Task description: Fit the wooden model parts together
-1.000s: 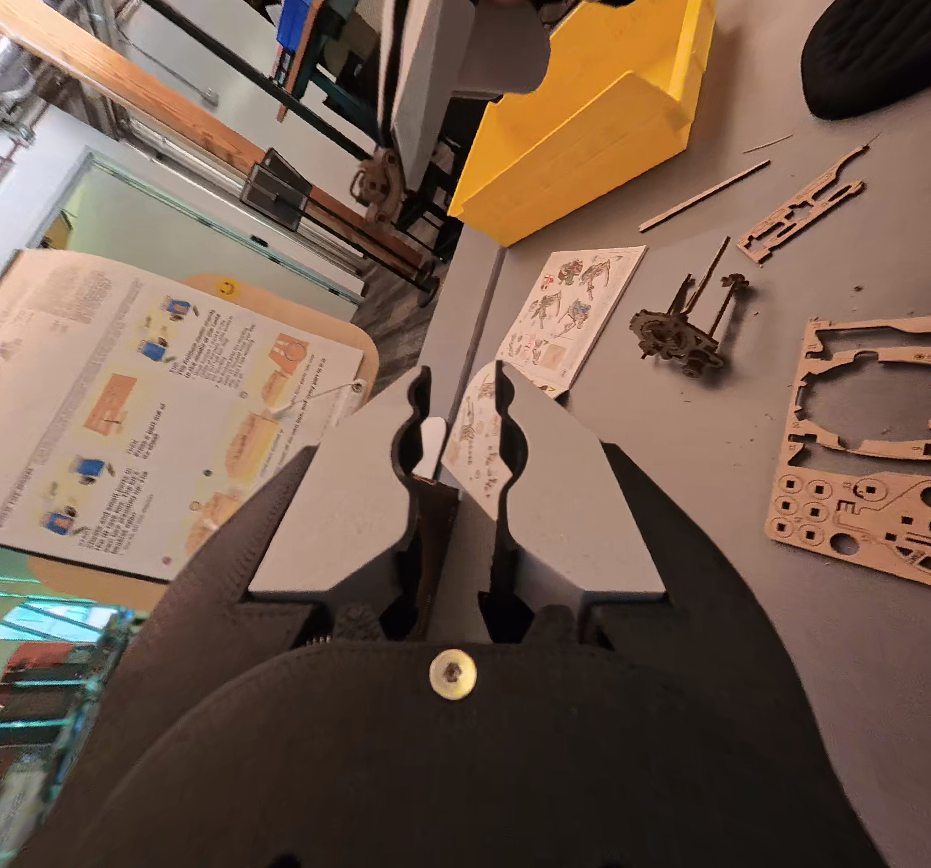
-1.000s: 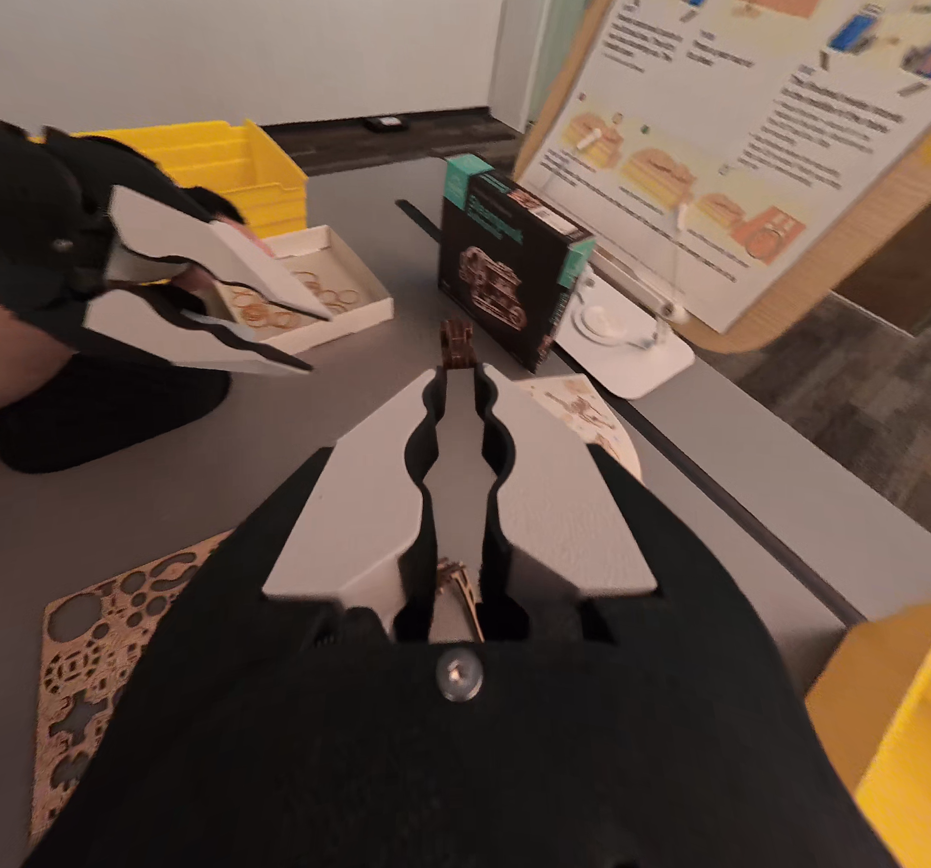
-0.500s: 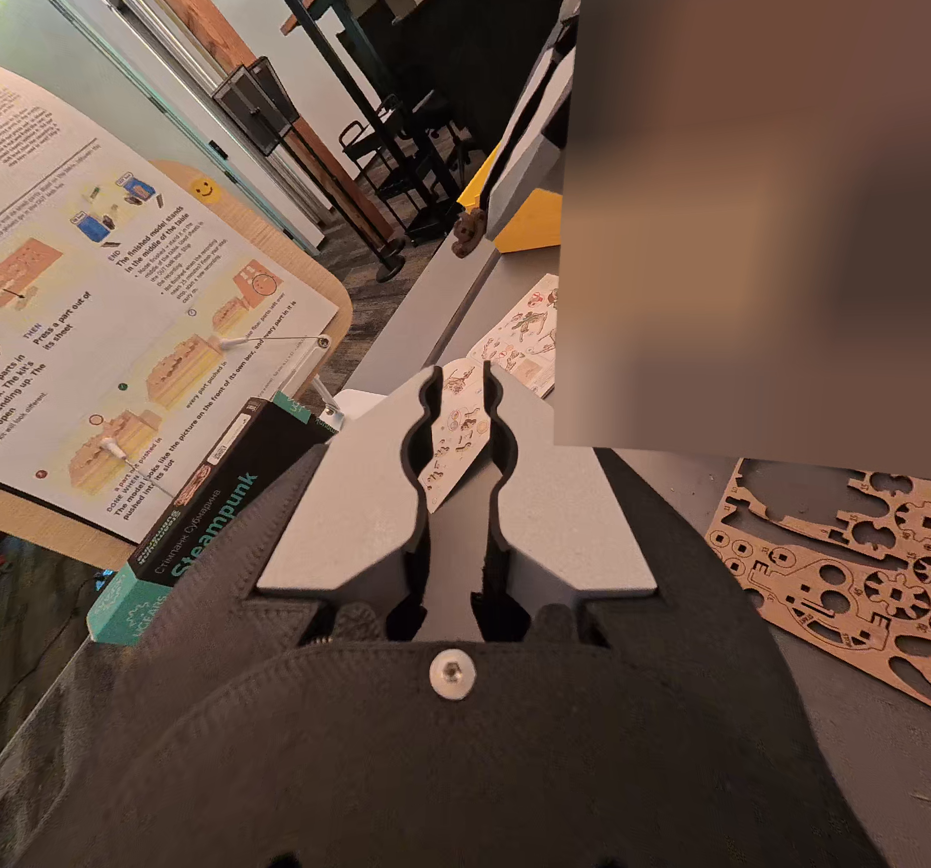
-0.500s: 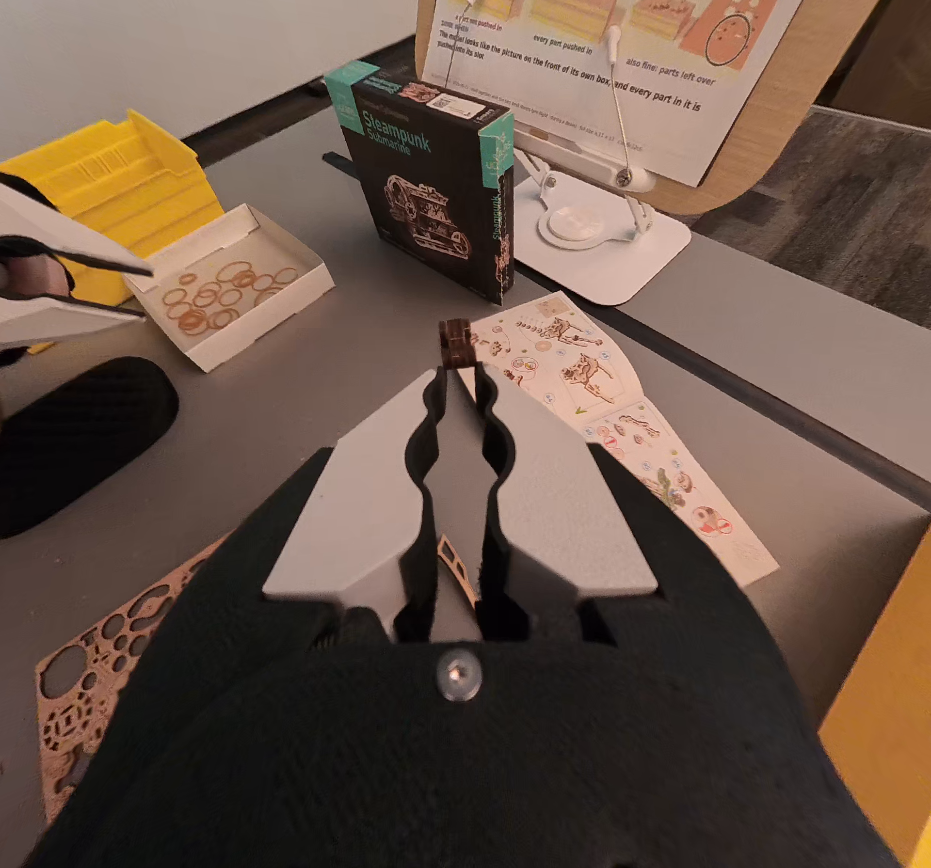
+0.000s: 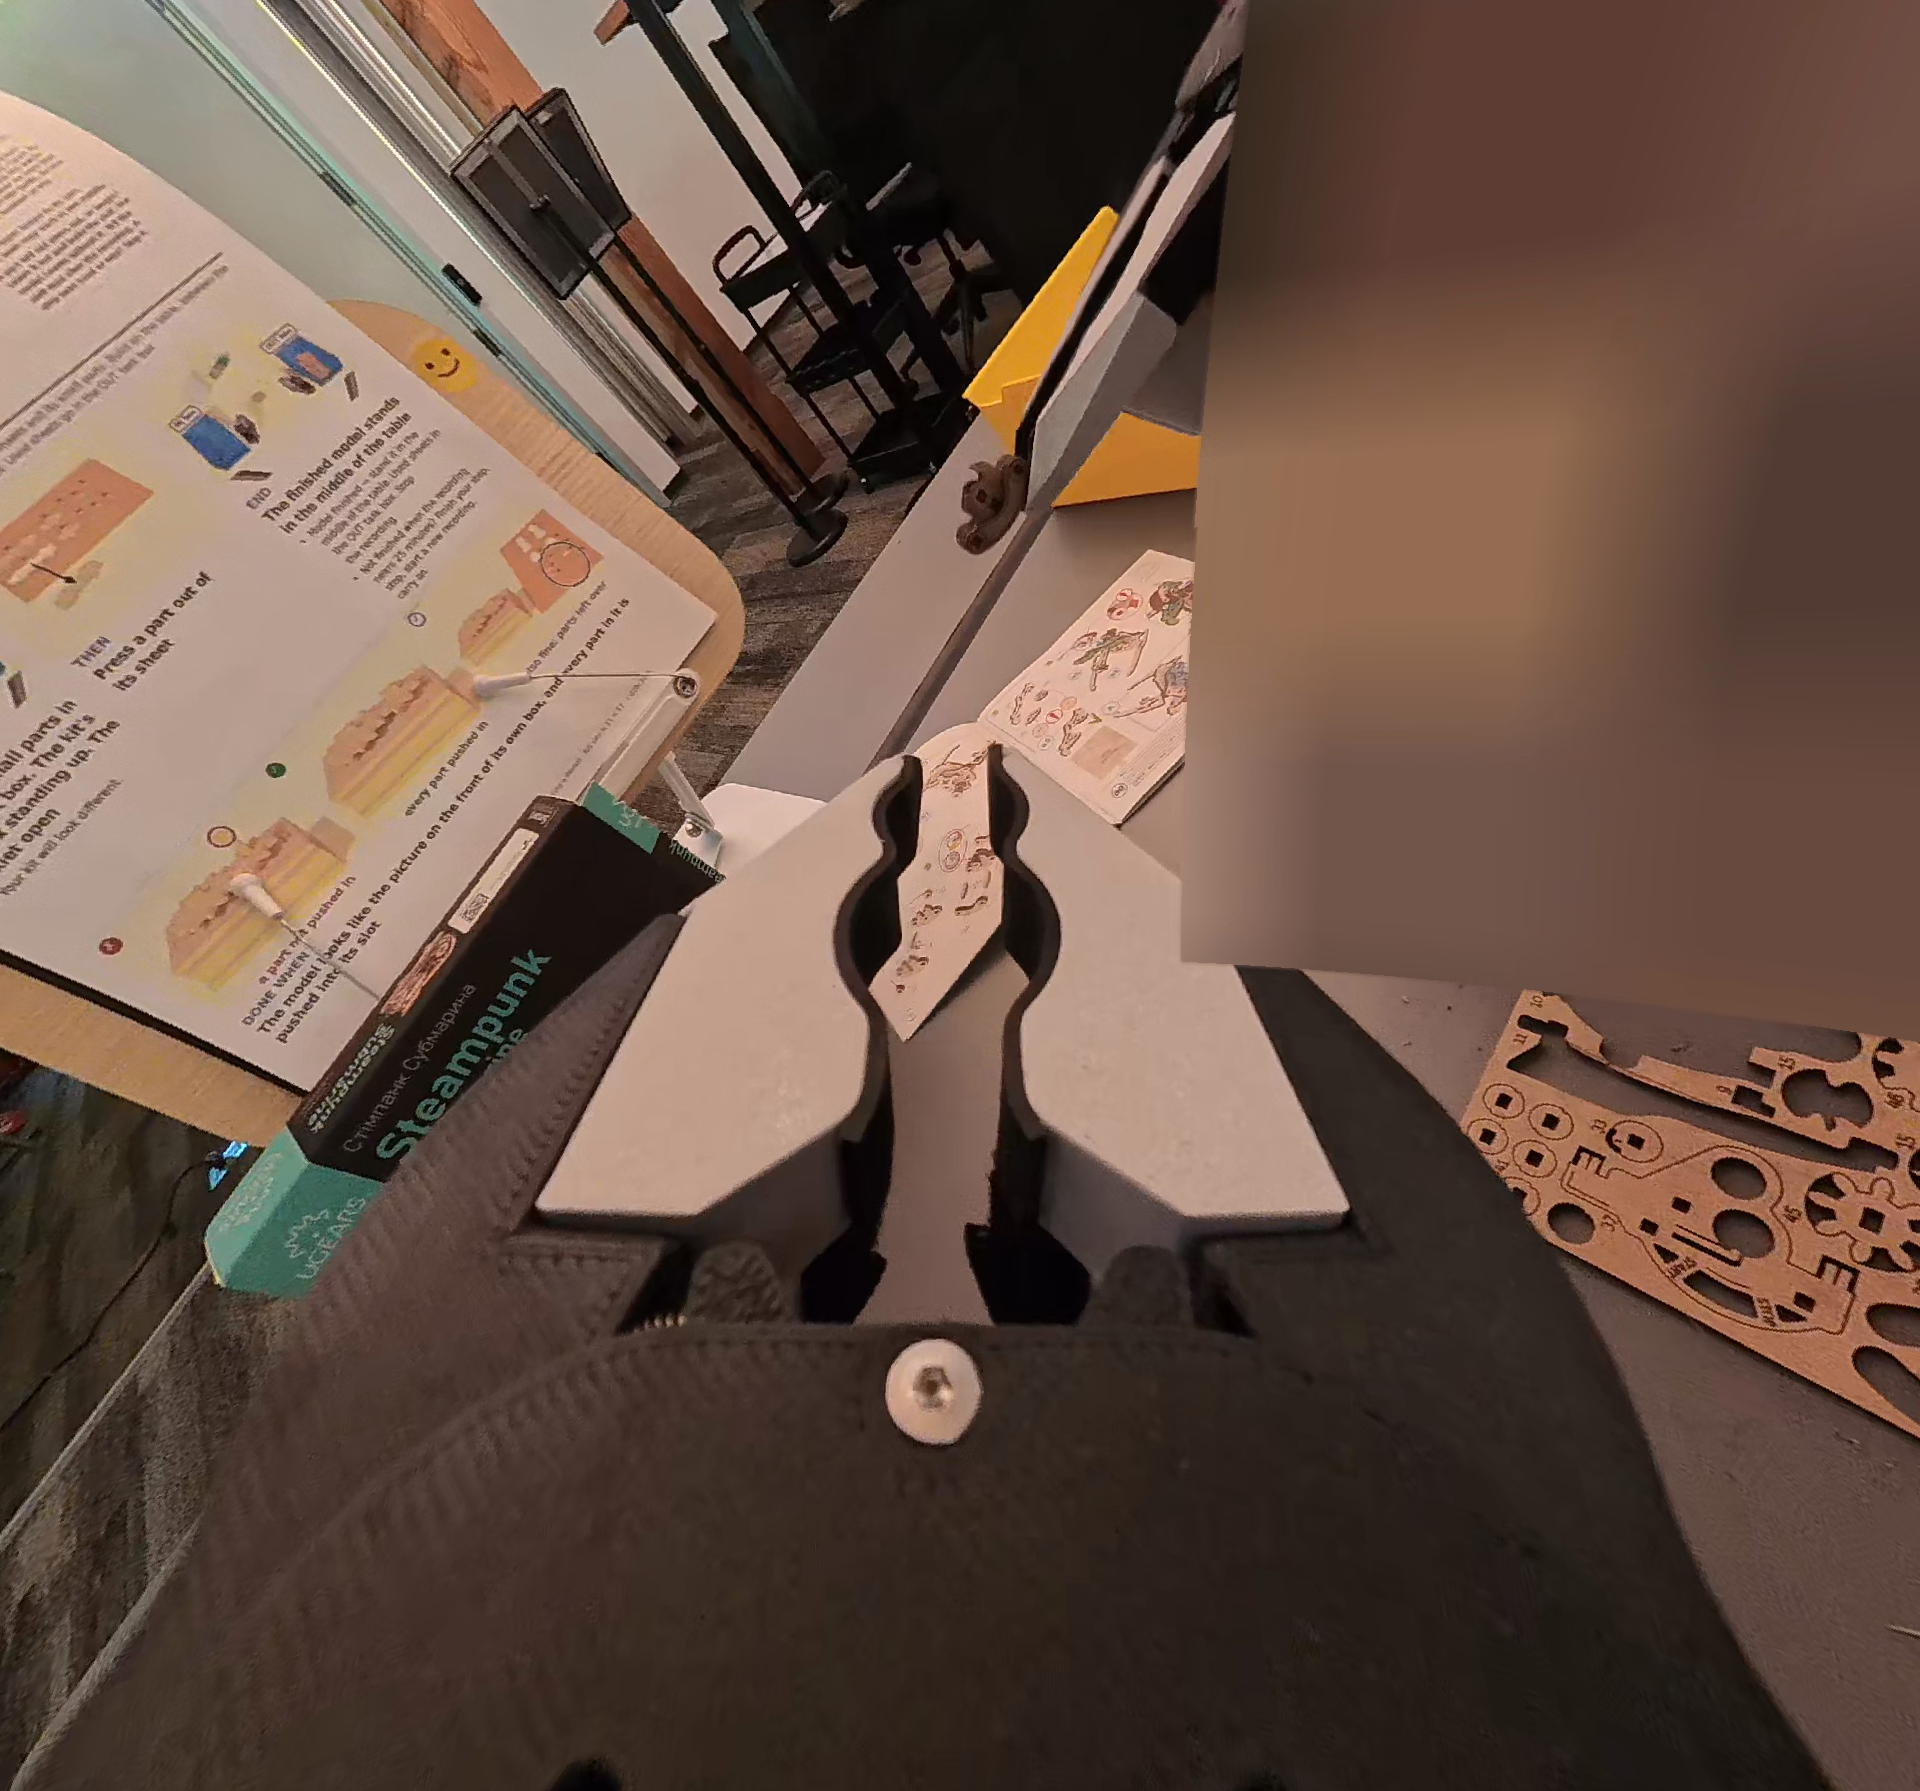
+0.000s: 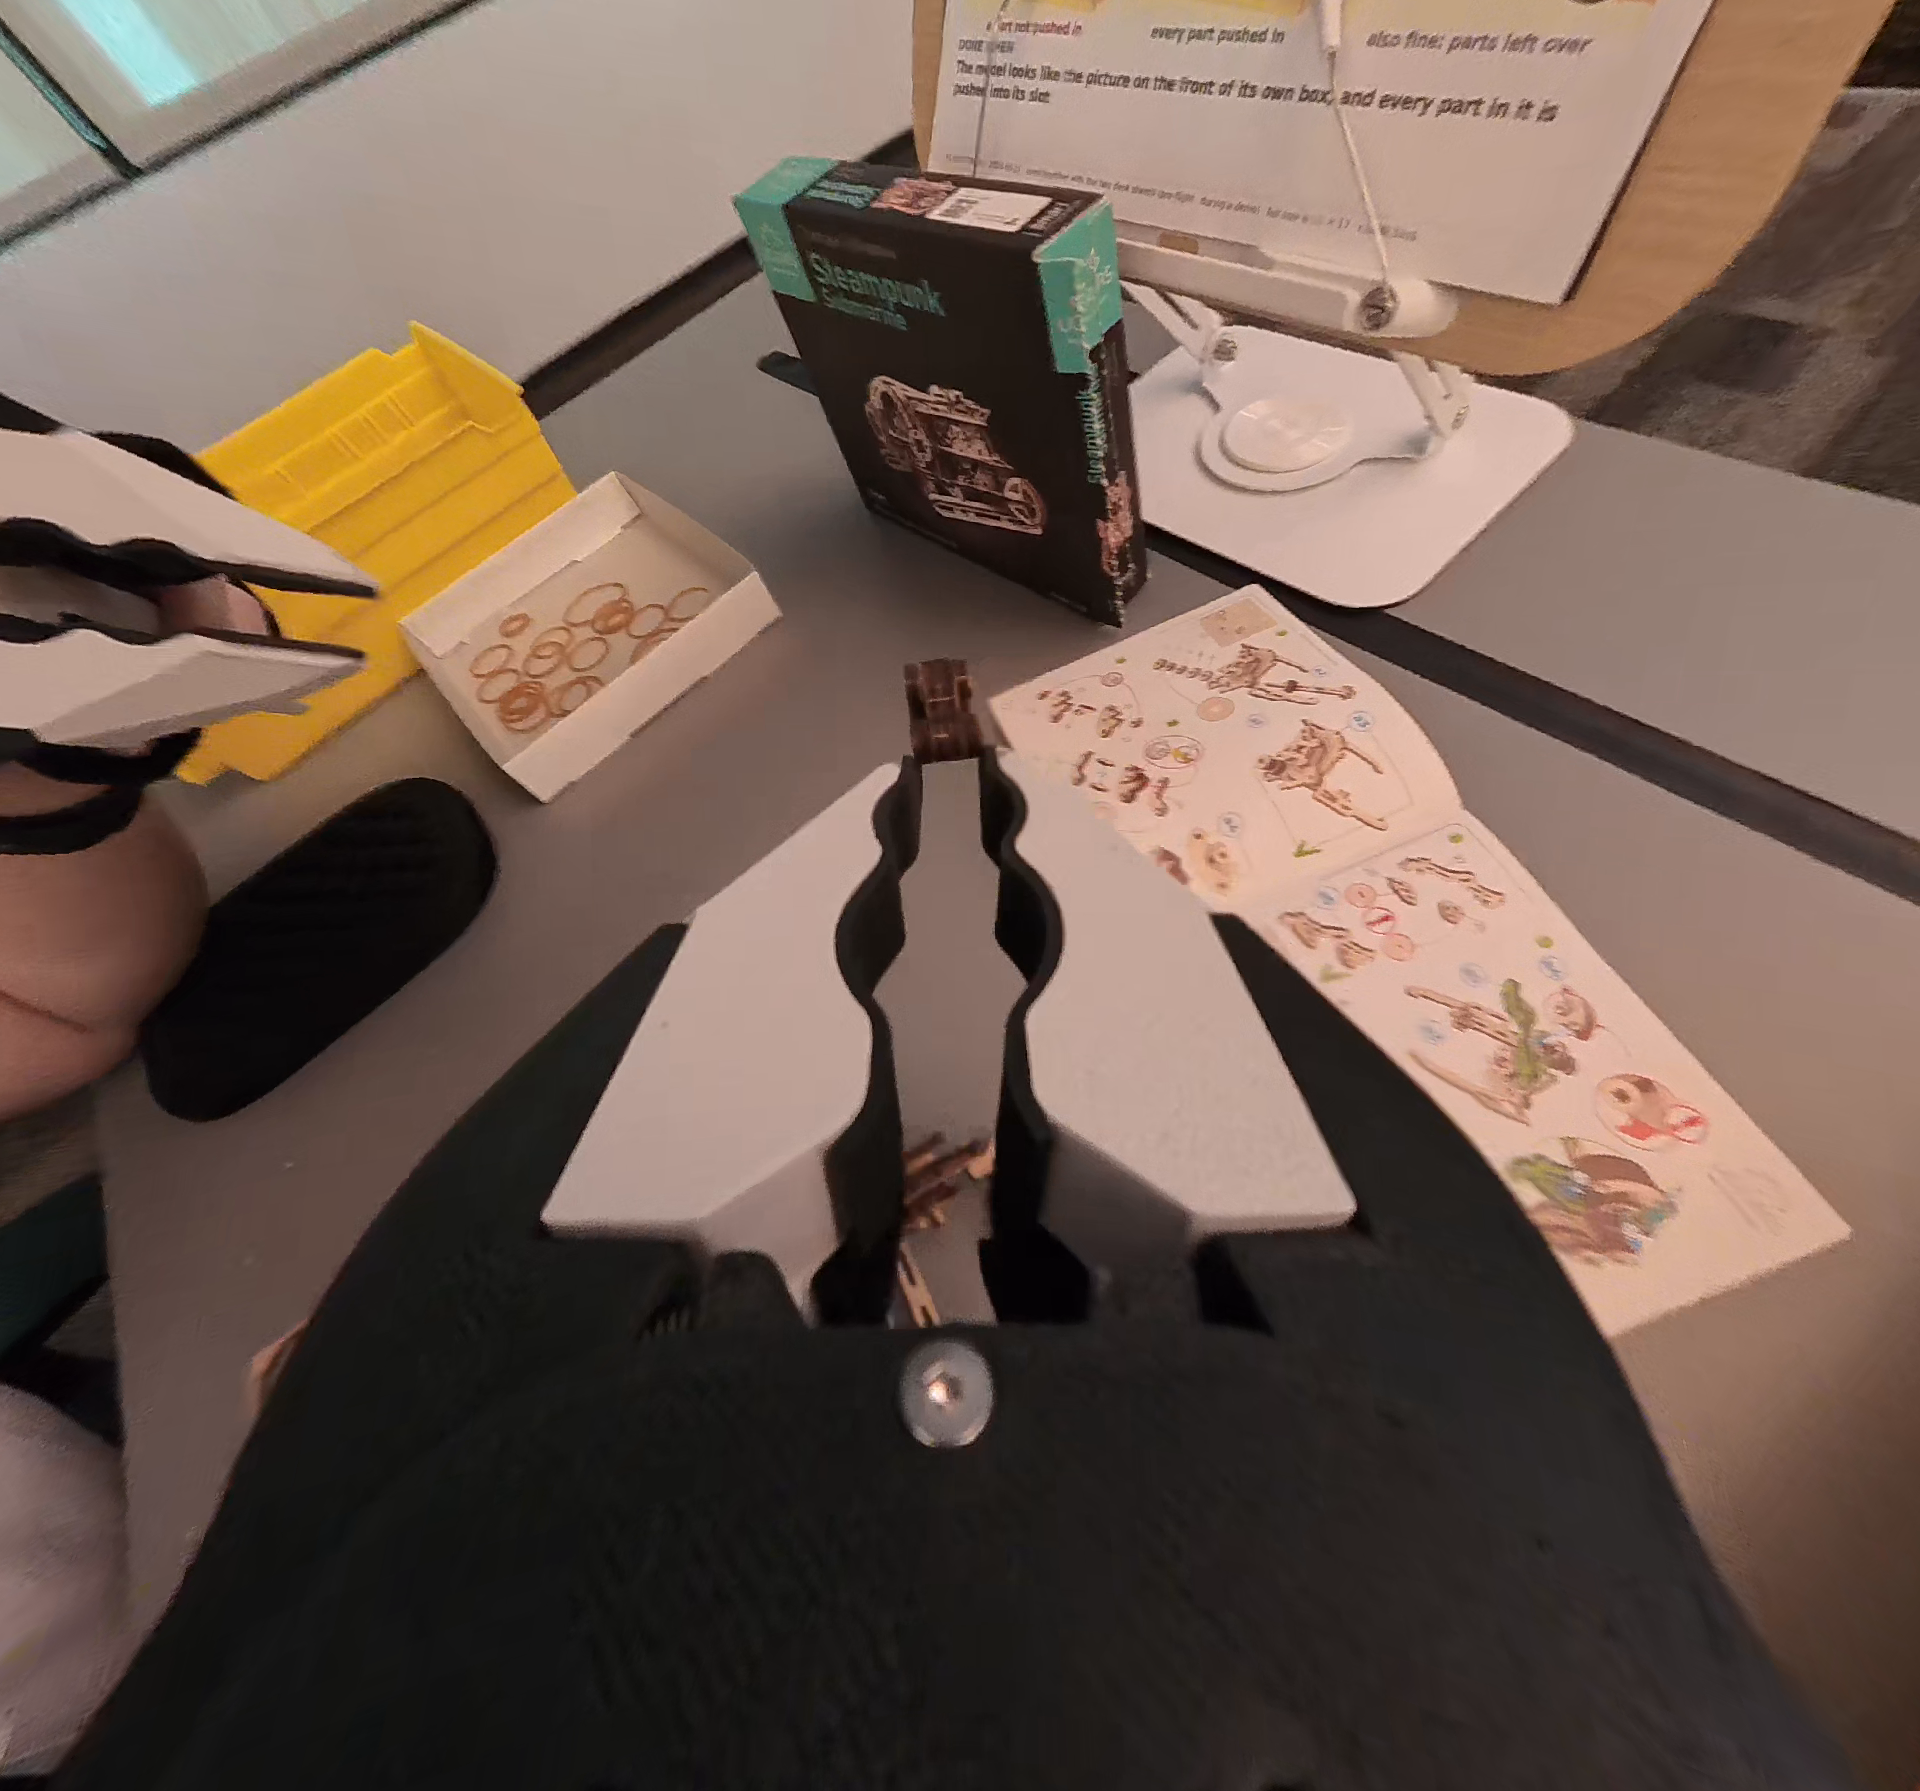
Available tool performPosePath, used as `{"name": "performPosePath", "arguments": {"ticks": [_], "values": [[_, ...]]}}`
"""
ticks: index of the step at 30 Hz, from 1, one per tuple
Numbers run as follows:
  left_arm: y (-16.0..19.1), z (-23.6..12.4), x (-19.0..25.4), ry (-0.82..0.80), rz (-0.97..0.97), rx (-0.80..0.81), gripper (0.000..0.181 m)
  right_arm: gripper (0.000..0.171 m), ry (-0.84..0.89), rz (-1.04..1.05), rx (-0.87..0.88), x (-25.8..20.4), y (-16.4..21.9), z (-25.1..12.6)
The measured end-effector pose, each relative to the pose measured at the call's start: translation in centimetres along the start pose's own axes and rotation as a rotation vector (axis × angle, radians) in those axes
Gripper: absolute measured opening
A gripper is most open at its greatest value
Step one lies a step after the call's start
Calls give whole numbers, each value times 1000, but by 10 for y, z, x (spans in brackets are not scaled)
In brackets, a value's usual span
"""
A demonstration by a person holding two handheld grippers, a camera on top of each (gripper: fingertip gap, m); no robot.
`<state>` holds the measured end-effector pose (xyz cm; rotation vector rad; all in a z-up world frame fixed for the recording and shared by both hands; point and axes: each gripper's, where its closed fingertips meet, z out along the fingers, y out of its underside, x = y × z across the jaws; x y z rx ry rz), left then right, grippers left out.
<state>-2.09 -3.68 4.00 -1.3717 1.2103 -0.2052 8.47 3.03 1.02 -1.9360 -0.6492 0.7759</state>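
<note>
Nearest in the right wrist view, the right gripper (image 6: 940, 754) has its fingertips pinched on a small dark wooden gear piece (image 6: 938, 708), which sticks up beyond the tips above the grey table (image 6: 727, 754). A few pale wooden bits (image 6: 935, 1185) show on the table through the gap low between its fingers. Just to the right lies the unfolded instruction leaflet (image 6: 1455, 962). Left of the tips sits a white cardboard tray (image 6: 727, 614) of small rings (image 6: 566, 645), with a yellow bin (image 6: 384, 484) behind it and a black mesh pad (image 6: 312, 941) nearer. Farther back the dark kit box (image 6: 956, 391) stands upright, just in front of a white stand (image 6: 1351, 453) carrying an instruction board (image 6: 1299, 79).

Over in the left wrist view, the left gripper (image 5: 951, 765) holds nothing; its jaws stand slightly apart, with the leaflet (image 5: 1101, 702) visible between them. A laser-cut plywood parts sheet (image 5: 1714, 1191) lies flat to its right. Farther off, the right gripper's fingers (image 5: 1091, 370) hold the gear piece (image 5: 987, 500) in the air near the table edge.
</note>
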Motion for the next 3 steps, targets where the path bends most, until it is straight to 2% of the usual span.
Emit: {"name": "performPosePath", "arguments": {"ticks": [1,3], "values": [[0,0,-1,-4,2,-2,10,10,-37,22,15,-4,-2,0],[0,0,-1,-3,3,-3,11,10,-104,72,44,-10,-6,-1]]}}
